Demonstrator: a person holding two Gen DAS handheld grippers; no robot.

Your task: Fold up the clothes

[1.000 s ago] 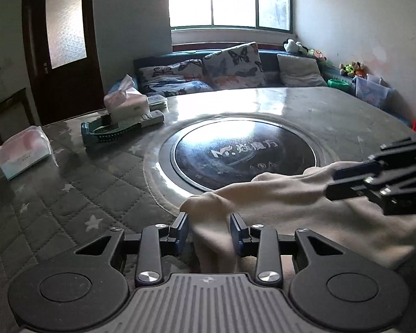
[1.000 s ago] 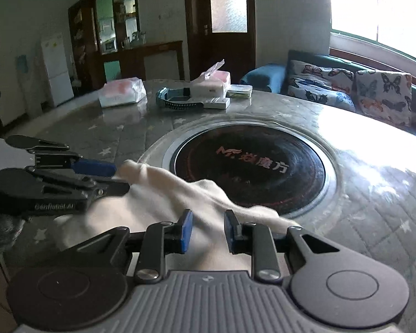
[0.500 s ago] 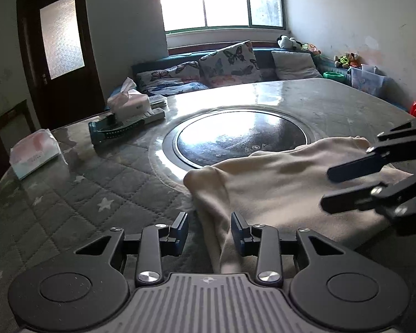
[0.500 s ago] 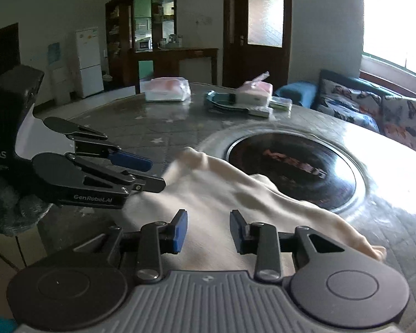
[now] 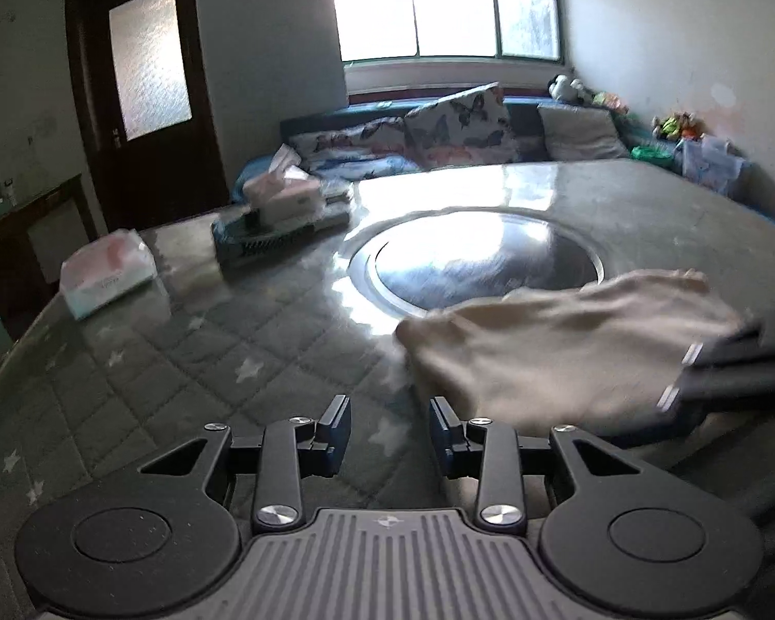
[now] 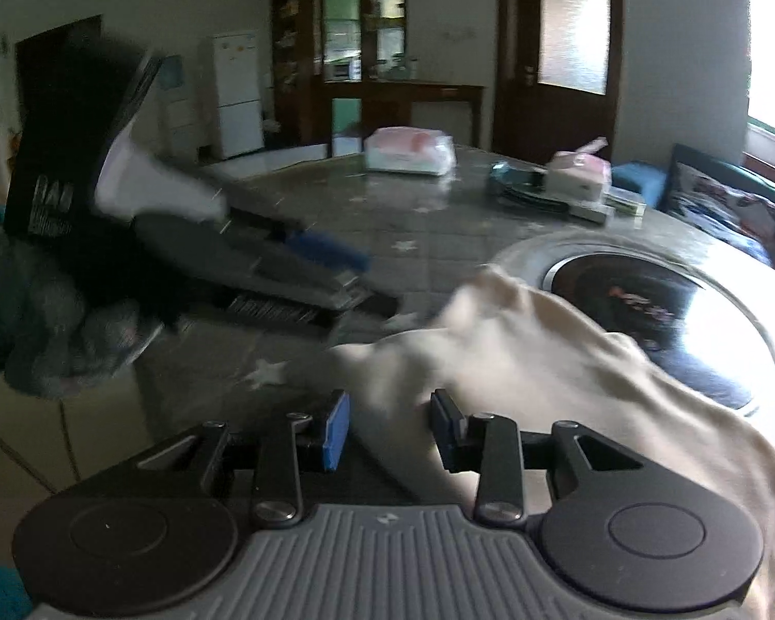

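Lying lower right on table: cream cloth | left gripper narrow gap, holding nothing | right gripper narrow gap, jaws just opened, cloth between, unpinched

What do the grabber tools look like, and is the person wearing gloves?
Each is black plastic with two round discs, silver screws and a ribbed grey plate. The left gripper and the right gripper both end in blue pads. From the right wrist view, the left tool has a blocky black body with white lettering, too blurred to read, and the hand wears a fuzzy grey glove.
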